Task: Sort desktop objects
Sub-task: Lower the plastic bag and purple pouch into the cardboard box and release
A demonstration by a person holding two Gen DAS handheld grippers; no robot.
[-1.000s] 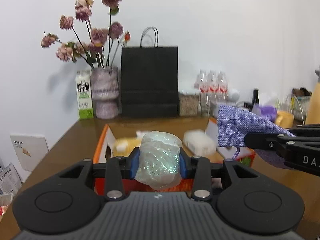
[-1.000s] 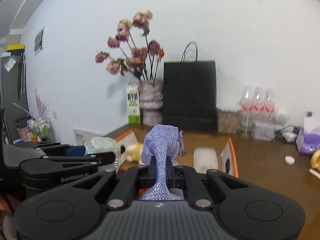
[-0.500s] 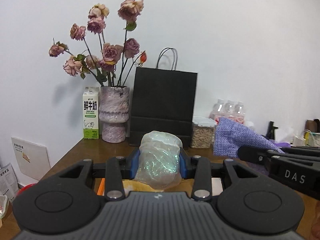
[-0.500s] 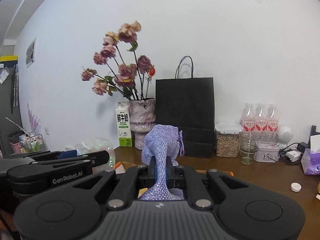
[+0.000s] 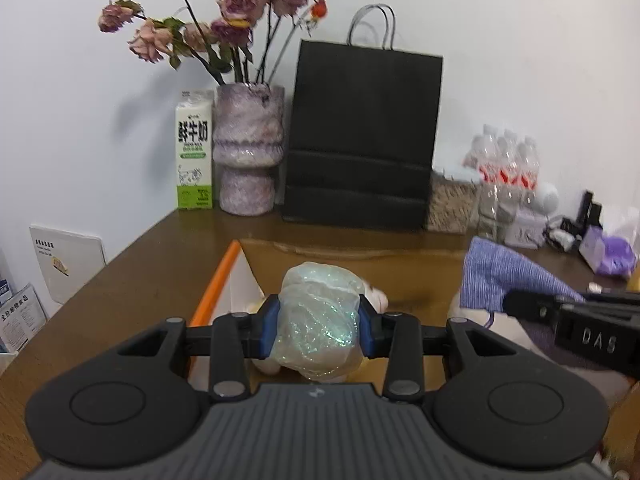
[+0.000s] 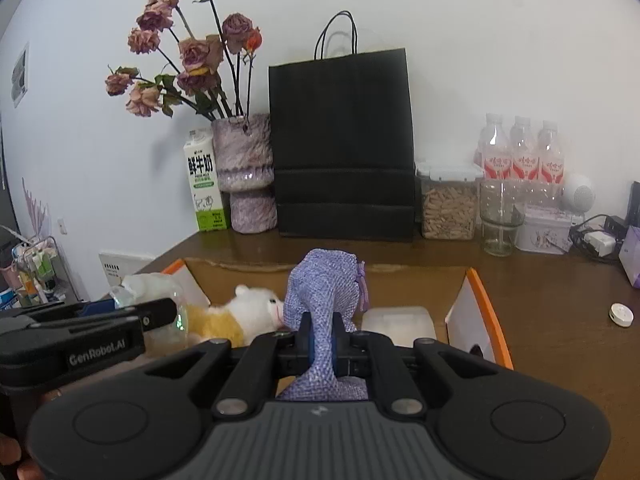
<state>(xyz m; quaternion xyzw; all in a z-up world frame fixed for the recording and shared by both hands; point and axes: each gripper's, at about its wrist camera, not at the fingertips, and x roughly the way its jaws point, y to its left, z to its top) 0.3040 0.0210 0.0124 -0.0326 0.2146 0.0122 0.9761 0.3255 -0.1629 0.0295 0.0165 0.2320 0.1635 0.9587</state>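
My left gripper (image 5: 318, 330) is shut on a clear glittery bag (image 5: 318, 320), its blue pads pressing both sides, held above the open cardboard box (image 5: 216, 284). My right gripper (image 6: 322, 342) is shut on a purple woven drawstring pouch (image 6: 324, 288), also over the box (image 6: 486, 320). A white and yellow plush toy (image 6: 248, 312) and a white translucent block (image 6: 396, 320) lie inside the box. Each gripper shows at the edge of the other's view: the right gripper (image 5: 576, 320) with the pouch (image 5: 504, 276), the left gripper (image 6: 100, 320) with the bag (image 6: 152, 286).
Along the back wall stand a milk carton (image 5: 195, 152), a purple vase of dried roses (image 5: 248, 160), a black paper bag (image 5: 360, 136), a jar of grain (image 6: 448, 204), water bottles (image 6: 520, 152) and a glass (image 6: 498, 216). A small white cap (image 6: 621, 314) lies at the right.
Both grippers have moved toward the back wall and dipped down, still holding the bag and the pouch; the box interior with the plush toy has come back into view.
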